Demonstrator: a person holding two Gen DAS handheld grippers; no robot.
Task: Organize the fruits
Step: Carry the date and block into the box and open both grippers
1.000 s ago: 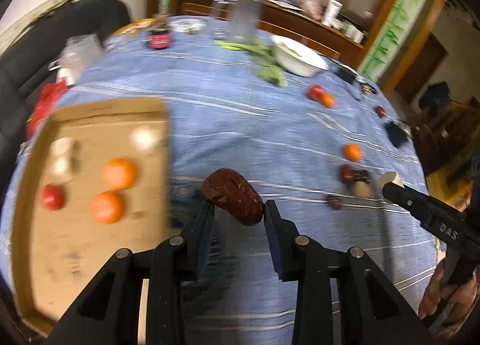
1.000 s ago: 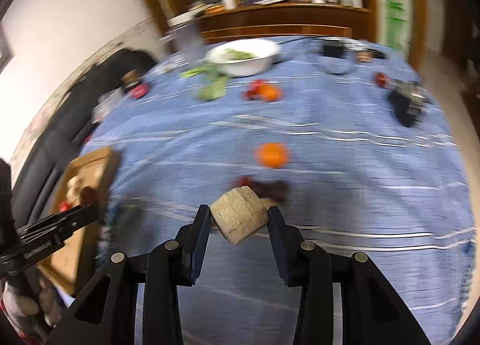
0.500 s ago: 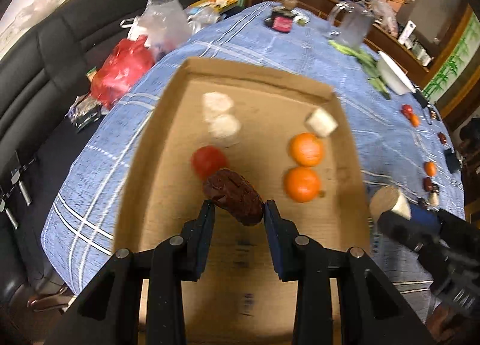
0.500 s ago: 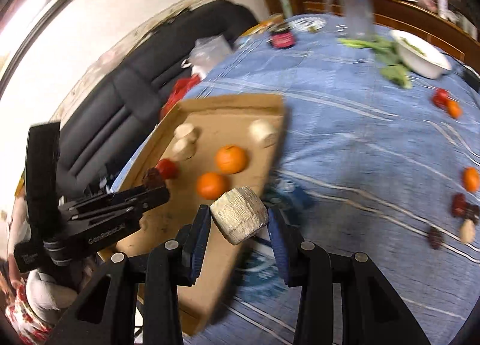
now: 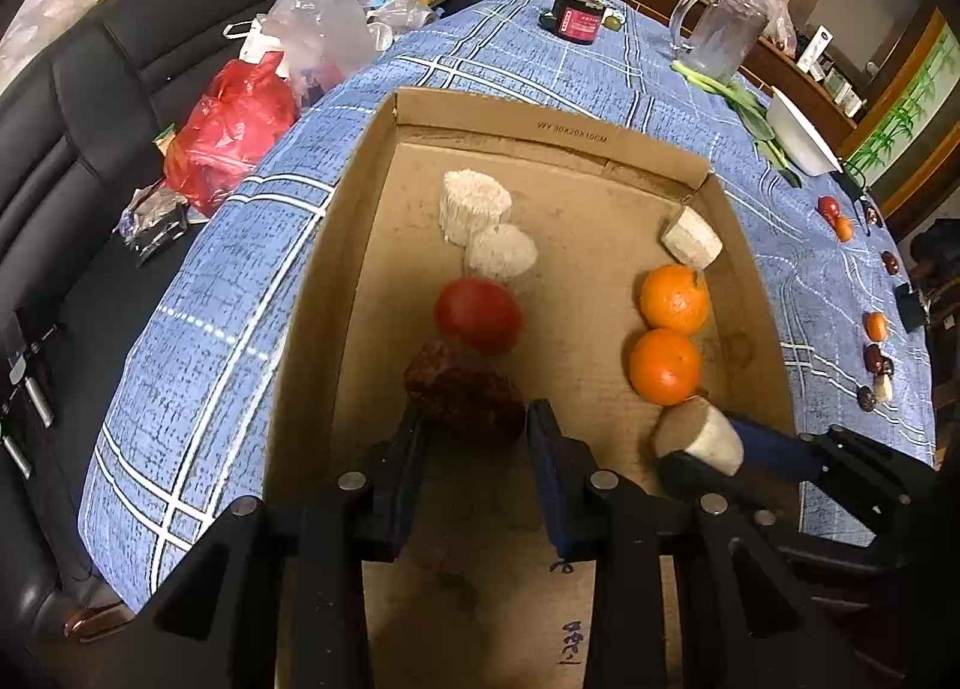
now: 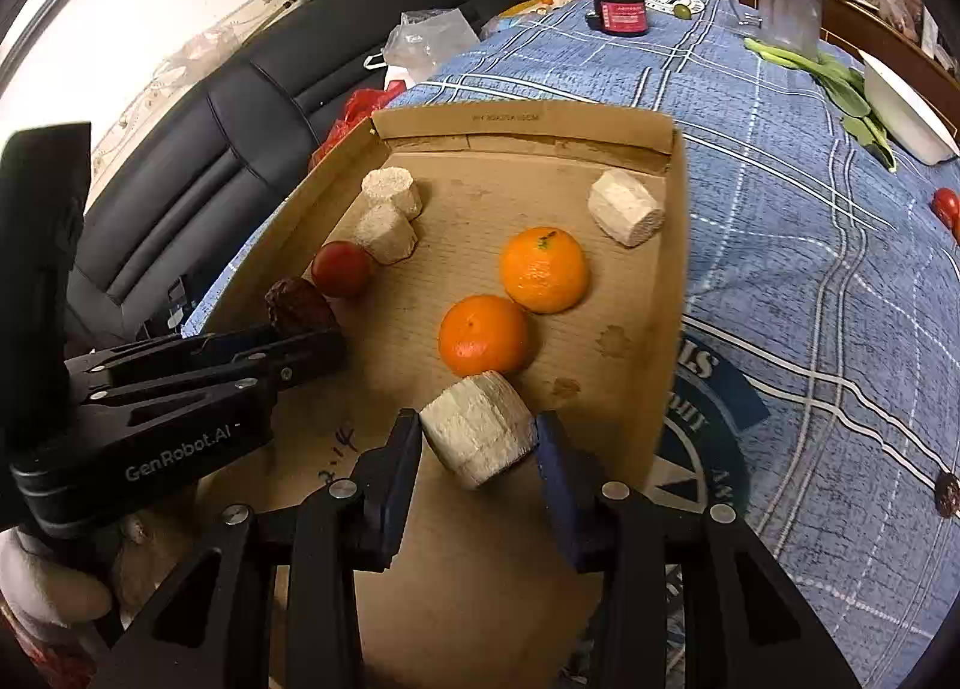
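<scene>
At the far left, off the table's edge, we saw a black sofa (image 5: 90,107) with a red plastic bag (image 5: 231,134) and a clear bag (image 5: 312,29) lying on it. Next came the cardboard box (image 5: 312,293), resting open on the blue checked tablecloth (image 5: 198,317).

Over the box's left half, our left gripper (image 5: 474,422) was clamped on a dark, wrinkled red date (image 5: 462,389), held just above the floor of the box and nearly touching the red tomato (image 5: 478,315) beyond it. Past the tomato lay two pale fibrous chunks (image 5: 474,203), touching each other.

Further right in the box sat two oranges (image 5: 666,365), one against the other, with a third pale chunk (image 5: 690,236) in the far right corner.

Just in front of the nearer orange, our right gripper (image 6: 477,440) had a pale ridged chunk (image 6: 477,428) between its narrowly set fingers; the left pad met it, while we could not tell whether the right pad still pressed on it.

Right of the box, on the cloth, we saw a glass pitcher (image 5: 717,29), a white bowl (image 5: 801,131), green vegetables (image 5: 744,101) and small fruits (image 5: 876,326) scattered toward the far edge.
</scene>
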